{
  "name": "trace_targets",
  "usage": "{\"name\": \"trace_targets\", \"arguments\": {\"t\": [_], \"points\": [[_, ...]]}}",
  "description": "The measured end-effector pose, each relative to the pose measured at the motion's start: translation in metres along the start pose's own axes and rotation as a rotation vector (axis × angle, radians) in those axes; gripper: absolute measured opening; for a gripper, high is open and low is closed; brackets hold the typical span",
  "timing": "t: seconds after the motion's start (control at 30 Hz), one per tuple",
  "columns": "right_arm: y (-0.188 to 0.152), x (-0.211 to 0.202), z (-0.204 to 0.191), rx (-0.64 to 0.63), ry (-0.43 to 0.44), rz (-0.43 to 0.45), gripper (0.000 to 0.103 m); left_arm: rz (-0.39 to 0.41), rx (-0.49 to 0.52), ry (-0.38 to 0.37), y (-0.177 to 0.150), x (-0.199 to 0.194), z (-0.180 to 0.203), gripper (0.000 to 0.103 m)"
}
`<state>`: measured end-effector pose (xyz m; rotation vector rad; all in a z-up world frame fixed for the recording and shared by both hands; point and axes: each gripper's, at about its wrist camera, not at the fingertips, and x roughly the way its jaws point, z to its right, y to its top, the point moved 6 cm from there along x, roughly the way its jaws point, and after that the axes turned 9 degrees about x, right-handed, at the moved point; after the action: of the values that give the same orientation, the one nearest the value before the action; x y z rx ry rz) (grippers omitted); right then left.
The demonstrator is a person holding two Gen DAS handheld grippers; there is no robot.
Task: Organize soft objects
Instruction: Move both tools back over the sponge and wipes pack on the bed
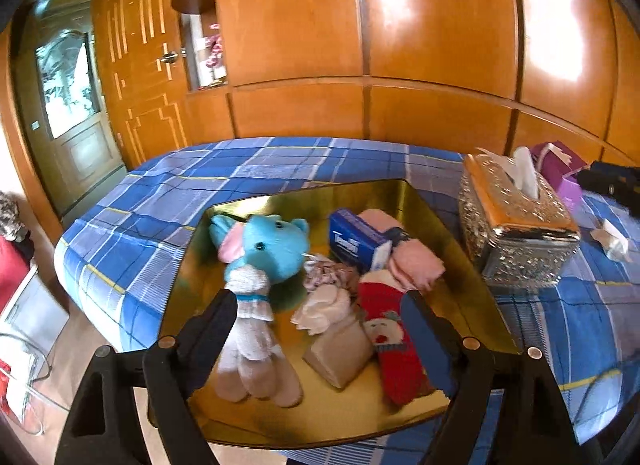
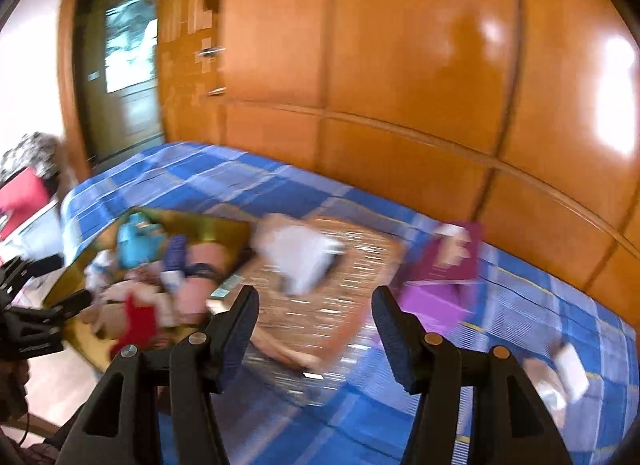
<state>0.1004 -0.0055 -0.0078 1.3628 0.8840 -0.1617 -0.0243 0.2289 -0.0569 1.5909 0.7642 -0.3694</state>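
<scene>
- Gold-lined tray (image 1: pixel 448 221) sits on the blue plaid bed (image 1: pixel 168 189), already packed with a blue plush elephant (image 1: pixel 268 245), red Christmas sock (image 1: pixel 394 349), pink cloth (image 1: pixel 412 261) and white socks.
- Left gripper (image 1: pixel 320 329) hangs over the tray with jaws apart, holding nothing.
- Right gripper (image 2: pixel 316 329), empty and half-spread, faces the ornate tissue box (image 2: pixel 320 305).
- Sorting looks nearly finished; next probably calls for fetching the crumpled tissue (image 1: pixel 612 241) lying beyond the box.
</scene>
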Motion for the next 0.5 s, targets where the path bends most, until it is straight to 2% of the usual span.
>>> {"name": "trace_targets", "arguments": {"t": [0.17,0.3,0.37,0.5], "points": [[0.001,-0.014,0.072,0.115,-0.116,0.020,0.059,0.019,0.021,-0.037,0.008,-0.006,0.013,0.084],[-0.002,-0.029,0.148,0.275,-0.217,0.034,0.059,0.063,0.057,-0.089,0.022,-0.018,0.029,0.084],[-0.008,-0.036,0.192,0.378,-0.283,0.032,0.059,0.089,0.091,-0.126,0.031,-0.025,0.041,0.084],[-0.035,-0.049,0.295,0.673,-0.409,0.014,0.059,0.124,0.178,-0.221,0.046,-0.038,0.075,0.084]]}}
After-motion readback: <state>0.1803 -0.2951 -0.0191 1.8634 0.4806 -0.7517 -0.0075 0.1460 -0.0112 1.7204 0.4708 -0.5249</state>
